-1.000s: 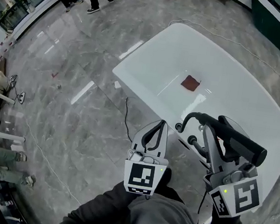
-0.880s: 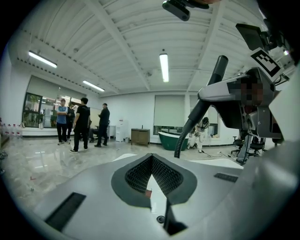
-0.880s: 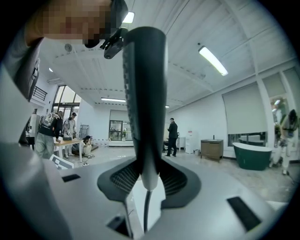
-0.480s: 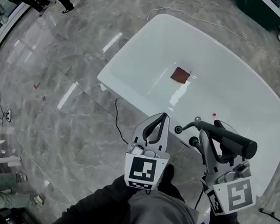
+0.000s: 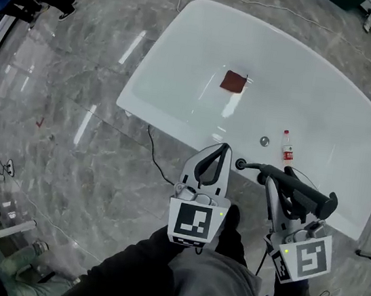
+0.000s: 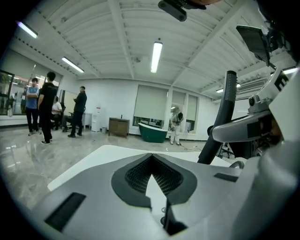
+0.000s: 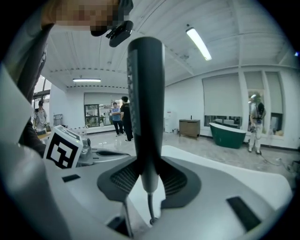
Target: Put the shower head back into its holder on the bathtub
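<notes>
Both grippers have dropped nearer the bathtub (image 5: 353,126). At lower right, the right gripper (image 7: 149,180) clamps the shower head (image 7: 145,93); the left gripper (image 6: 151,161) has its jaws pressed together, empty.

Brown cloth (image 5: 234,81), small bottle (image 5: 286,146); people (image 6: 47,105) standing on glossy grey marble floor (image 5: 72,128)

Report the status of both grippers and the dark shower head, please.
Left gripper shut, empty. Right gripper shut on dark cylindrical shower head, over white bathtub near rim. Small red-labelled bottle inside tub, apart from it.
</notes>
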`<state>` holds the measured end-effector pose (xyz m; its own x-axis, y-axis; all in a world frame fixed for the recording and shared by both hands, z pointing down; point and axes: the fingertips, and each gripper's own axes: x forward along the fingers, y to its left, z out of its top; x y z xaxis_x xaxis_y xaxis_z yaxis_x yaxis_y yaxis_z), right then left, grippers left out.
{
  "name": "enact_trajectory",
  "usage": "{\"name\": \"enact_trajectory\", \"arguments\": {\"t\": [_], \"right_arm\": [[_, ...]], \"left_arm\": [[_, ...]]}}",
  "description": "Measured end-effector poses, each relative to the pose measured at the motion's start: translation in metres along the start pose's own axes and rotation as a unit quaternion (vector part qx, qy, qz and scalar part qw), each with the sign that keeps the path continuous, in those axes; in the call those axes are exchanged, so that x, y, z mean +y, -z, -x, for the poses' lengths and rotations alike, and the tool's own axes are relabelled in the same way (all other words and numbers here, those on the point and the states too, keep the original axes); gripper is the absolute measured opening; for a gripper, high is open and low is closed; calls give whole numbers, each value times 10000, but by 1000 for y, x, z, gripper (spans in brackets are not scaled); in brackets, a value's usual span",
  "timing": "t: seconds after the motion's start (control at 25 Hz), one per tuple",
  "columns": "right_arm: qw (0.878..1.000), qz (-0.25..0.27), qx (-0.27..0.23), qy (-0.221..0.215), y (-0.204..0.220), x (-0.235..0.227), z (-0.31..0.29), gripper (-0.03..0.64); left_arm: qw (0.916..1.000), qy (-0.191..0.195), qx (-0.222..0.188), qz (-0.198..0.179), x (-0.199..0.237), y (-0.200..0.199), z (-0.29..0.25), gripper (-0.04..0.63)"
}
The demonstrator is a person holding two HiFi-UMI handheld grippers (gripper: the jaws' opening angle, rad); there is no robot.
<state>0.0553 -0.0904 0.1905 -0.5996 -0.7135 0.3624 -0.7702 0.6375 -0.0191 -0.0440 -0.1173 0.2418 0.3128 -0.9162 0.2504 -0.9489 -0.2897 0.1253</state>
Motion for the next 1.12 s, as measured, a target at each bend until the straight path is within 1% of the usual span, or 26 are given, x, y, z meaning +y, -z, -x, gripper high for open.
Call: {"name": "enact_trajectory", "arguments": {"t": [0.24, 0.52, 0.72, 1.12], "right_arm": [[9998, -162, 69, 102, 18, 0, -8, 140], [9995, -233, 154, 133, 39, 1, -13, 140], [9992, -250, 166, 255, 50, 2, -14, 140], [9982, -270, 213, 490, 59, -2, -14, 140]], "left_arm": [[9998, 196, 101, 12, -4, 7, -4, 3], [9997, 161, 188, 56, 0, 24, -2, 3], [9996, 149, 227, 114, 4, 36, 2, 3], [9992, 233, 251, 189, 2, 40, 0, 3]]}}
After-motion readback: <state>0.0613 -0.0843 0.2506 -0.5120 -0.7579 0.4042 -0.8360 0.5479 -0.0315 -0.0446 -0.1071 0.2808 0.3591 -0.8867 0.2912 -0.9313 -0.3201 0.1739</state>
